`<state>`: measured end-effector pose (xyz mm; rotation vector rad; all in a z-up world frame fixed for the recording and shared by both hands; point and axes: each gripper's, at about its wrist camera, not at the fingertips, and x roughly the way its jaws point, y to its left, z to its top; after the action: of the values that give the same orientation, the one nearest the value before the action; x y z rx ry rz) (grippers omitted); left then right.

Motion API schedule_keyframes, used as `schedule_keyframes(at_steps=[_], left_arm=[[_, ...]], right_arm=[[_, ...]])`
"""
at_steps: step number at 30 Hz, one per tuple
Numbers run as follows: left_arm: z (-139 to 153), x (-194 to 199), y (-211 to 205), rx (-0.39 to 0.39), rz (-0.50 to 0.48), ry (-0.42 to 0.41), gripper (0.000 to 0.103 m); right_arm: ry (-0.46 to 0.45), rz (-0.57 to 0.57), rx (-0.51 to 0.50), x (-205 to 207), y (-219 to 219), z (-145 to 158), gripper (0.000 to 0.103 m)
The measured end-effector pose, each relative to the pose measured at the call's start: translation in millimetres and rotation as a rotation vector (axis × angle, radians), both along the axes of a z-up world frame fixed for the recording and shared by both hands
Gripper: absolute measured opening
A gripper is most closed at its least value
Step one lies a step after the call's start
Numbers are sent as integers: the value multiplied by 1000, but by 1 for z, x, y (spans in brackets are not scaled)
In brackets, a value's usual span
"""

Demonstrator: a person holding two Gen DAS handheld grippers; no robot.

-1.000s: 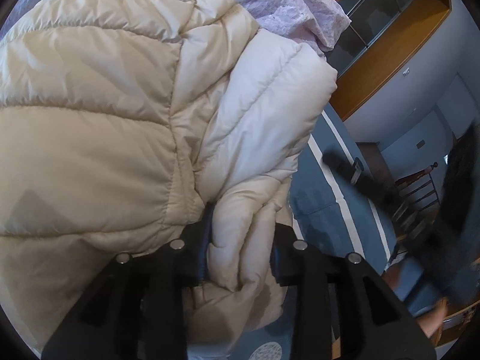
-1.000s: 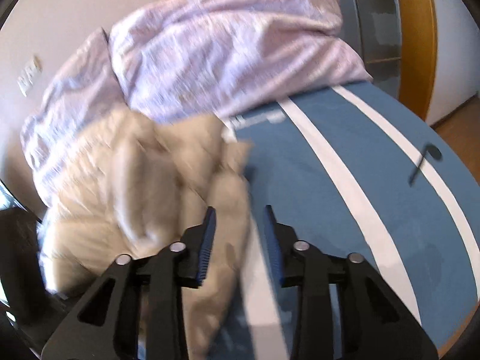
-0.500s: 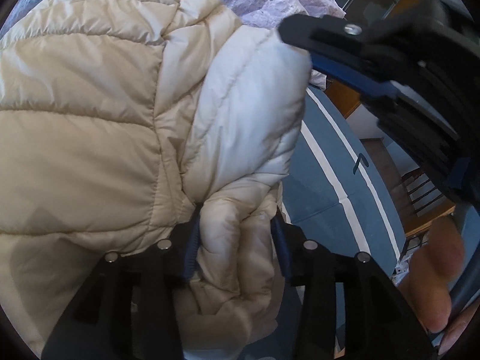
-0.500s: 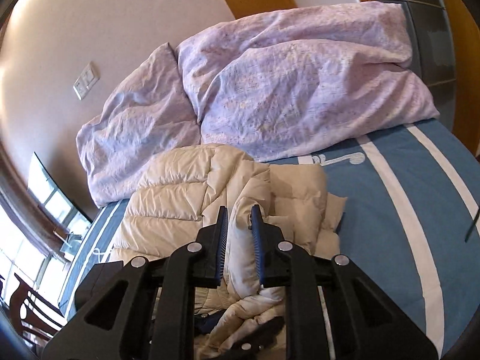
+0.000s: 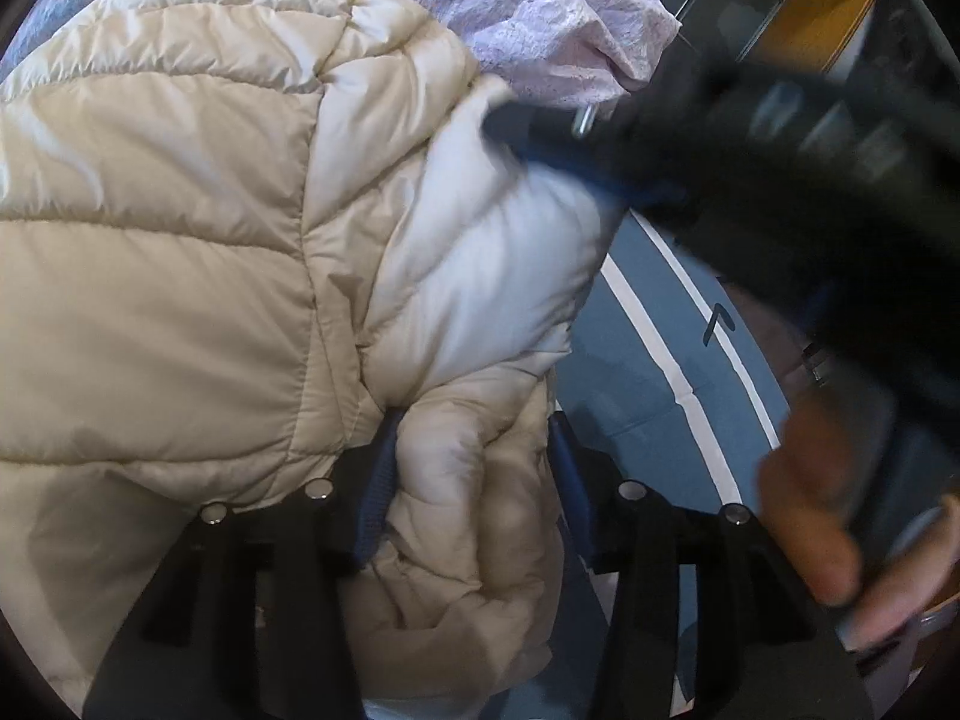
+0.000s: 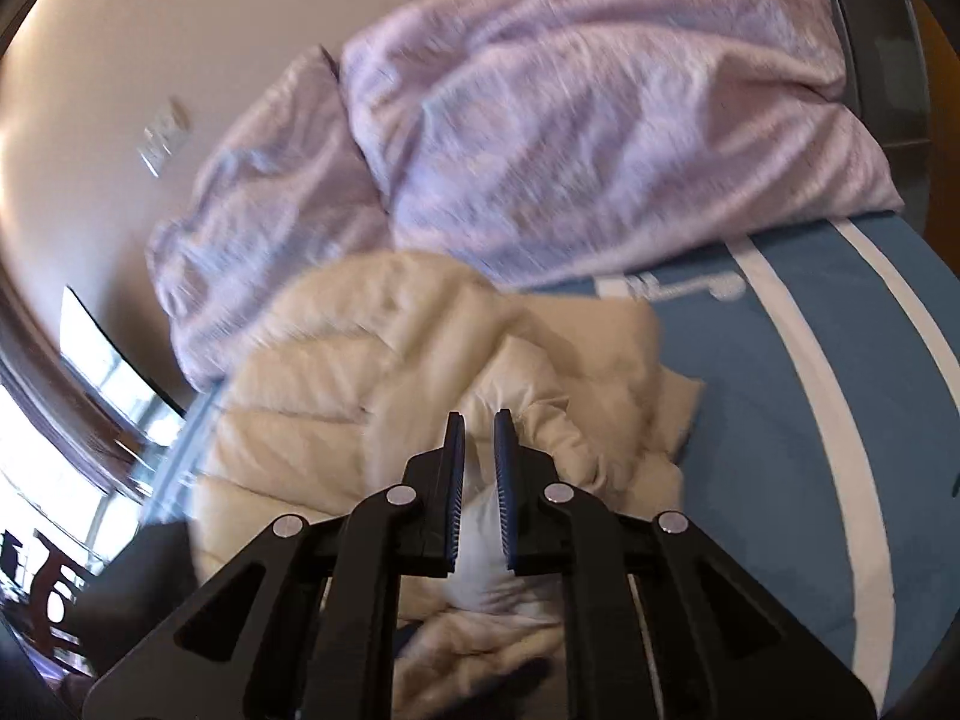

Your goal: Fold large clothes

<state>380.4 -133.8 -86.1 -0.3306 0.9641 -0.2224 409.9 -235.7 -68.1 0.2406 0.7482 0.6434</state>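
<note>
A cream quilted puffer jacket [image 5: 180, 252] lies bunched on a blue bed cover with white stripes [image 6: 828, 396]. My left gripper [image 5: 474, 480] is shut on a thick fold of the jacket, which fills most of its view. My right gripper [image 6: 479, 450] has its jaws nearly together around a fold of the jacket [image 6: 384, 384]. It also shows blurred in the left wrist view [image 5: 540, 132], at the jacket's upper right edge, with the person's hand [image 5: 828, 516] below it.
Two lilac pillows [image 6: 570, 120] lie at the head of the bed behind the jacket. A beige wall with a switch plate [image 6: 162, 138] is at the back left. A wood-framed dark cabinet [image 5: 780, 18] stands beyond the bed.
My right gripper came from the open bed cover to the jacket and closed on a fold. My left gripper kept its hold with little movement.
</note>
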Motion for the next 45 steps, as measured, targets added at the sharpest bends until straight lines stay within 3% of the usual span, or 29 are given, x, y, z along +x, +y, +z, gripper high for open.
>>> schedule_keyframes(at_steps=[11,16,18,22,25,29,36,45], left_arm=[[9,-20,8,-20,-15,-22,44],[23,-34,13,-22,-23,-42,45],[33,-40,19,-14,-23,-56,50],[43,-45,32,-7,-43,-32,51],[57,-49,45,41,-28,-80,52],[80,-45,67,140,22,-140,61],[101,-13,101,306,78,-176,61],[103,35,113,529,0,-216,64]], right_arm=[[24,-99,-311,9,21,-44,3],[57,-111,-324,15,16,-55,3],[57,-113,-341,15,16,-56,3],[82,-117,-305,17,10,-57,3],[75,-121,-305,15,9,-56,3],[72,-123,-322,14,11,-56,3],[15,-137,-427,9,25,-56,3],[-9,-162,-436,6,27,-58,3]])
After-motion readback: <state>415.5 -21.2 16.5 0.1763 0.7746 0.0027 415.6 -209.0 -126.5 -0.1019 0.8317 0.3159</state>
